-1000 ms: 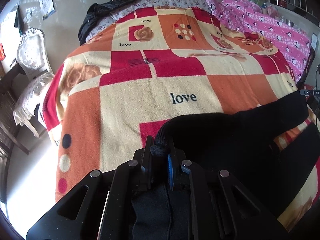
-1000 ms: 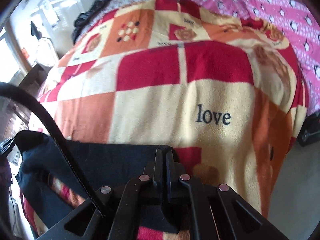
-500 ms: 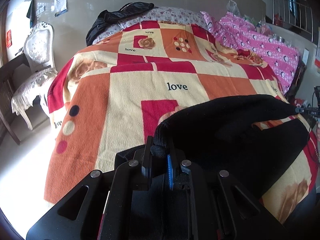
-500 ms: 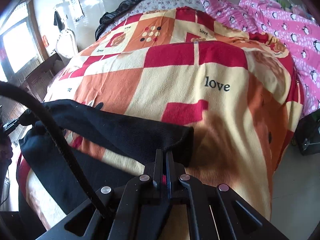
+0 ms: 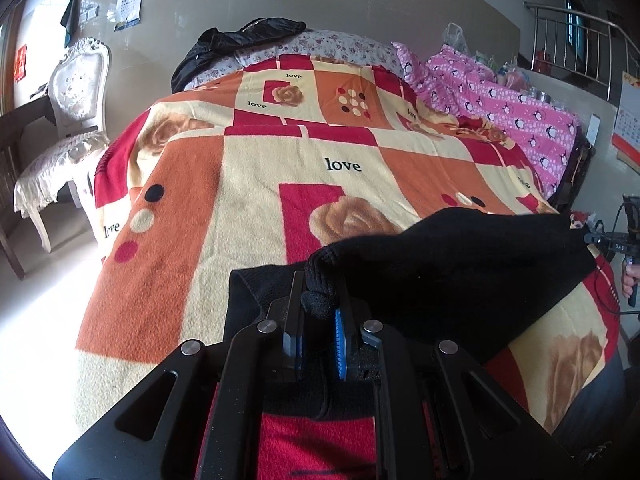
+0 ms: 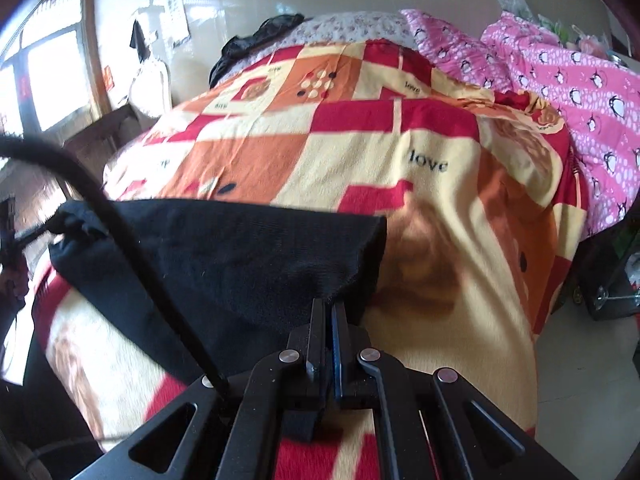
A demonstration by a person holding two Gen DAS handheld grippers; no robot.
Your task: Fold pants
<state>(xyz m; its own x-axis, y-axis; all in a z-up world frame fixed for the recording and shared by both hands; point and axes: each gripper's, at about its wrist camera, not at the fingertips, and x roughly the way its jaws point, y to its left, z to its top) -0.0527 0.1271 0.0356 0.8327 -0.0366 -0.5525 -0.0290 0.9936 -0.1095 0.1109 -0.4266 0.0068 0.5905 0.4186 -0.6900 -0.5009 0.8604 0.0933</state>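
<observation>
Got the black knit pants [image 5: 472, 276] lifted off the bed, stretched between my two hands over the fleece blanket with red, orange and cream squares [image 5: 248, 208]. My left fingers [image 5: 316, 312] are clamped down on a thick bunched corner of the fabric, so they sit a bit apart with the wad squeezed between the blue pads. My right fingers [image 6: 327, 320] are pressed nearly flat together on a thin edge at the other corner. Between the two grips the cloth hangs like a hammock, with the lower part draping down onto the blanket near me.

My guess is I'm mid-fold, carrying this held edge over to lay it on the rest of the pants. Stuff that could go sideways from here:

- The right grip only has a sliver of fabric. If I tug the hands further apart, I reckon that edge slips out and the whole side flops down.
- If one hand drops sooner than the other, the fold lands crooked and the edges won't line up.
- Knit is stretchy and floppy, so slack in the middle could bunch up underneath when I set it down.
- The black cable [image 6: 132, 256] crossing my right view is close to the cloth and could snag it.
</observation>
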